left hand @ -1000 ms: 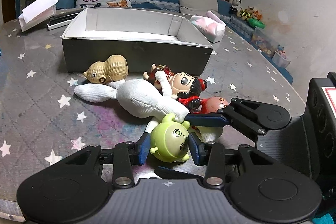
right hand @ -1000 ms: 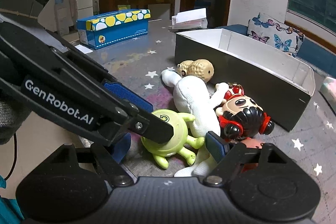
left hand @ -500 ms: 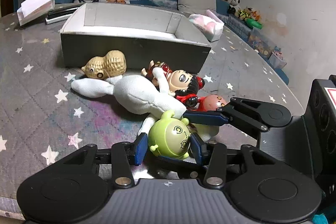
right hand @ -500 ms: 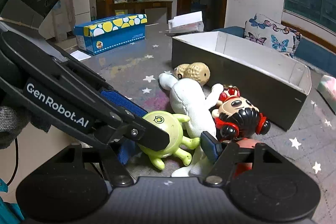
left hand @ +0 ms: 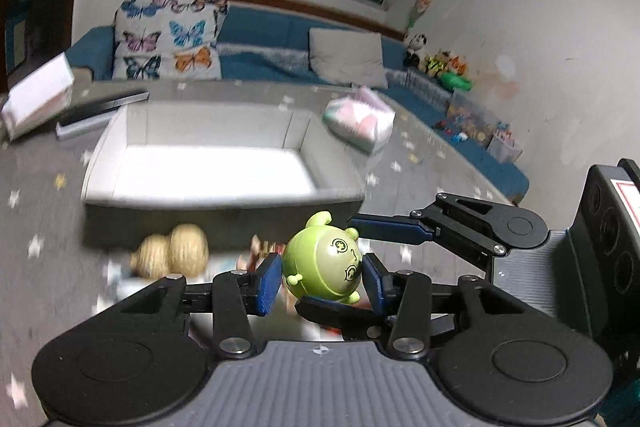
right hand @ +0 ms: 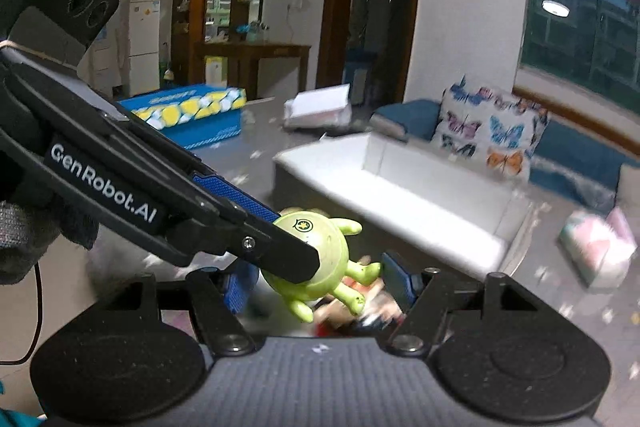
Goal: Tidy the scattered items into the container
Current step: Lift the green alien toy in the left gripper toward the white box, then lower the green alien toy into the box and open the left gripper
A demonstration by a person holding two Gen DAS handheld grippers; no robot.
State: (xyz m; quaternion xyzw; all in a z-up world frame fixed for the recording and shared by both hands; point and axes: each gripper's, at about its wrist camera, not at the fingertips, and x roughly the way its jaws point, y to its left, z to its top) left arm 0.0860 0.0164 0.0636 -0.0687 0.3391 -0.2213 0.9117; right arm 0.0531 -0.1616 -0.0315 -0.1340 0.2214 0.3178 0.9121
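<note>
the left gripper (left hand: 322,277) has the green toy (left hand: 323,267) between its two blue pads, one pad on each side of the round body, and the toy is up off the table (left hand: 40,195). the jaws have just been opening wider, with the toy in the gap. the right gripper (right hand: 316,281) comes in from the side. one of its fingers (left hand: 388,229) sits by the top of the toy and the other sits under it. its jaws have just been closing around the toy, but i cannot tell if they touch it. the gray box (left hand: 224,163) is past the toy, open on top. a peanut toy (left hand: 174,255) lies on the table by the front wall of the box. it all looks blurry.
</note>
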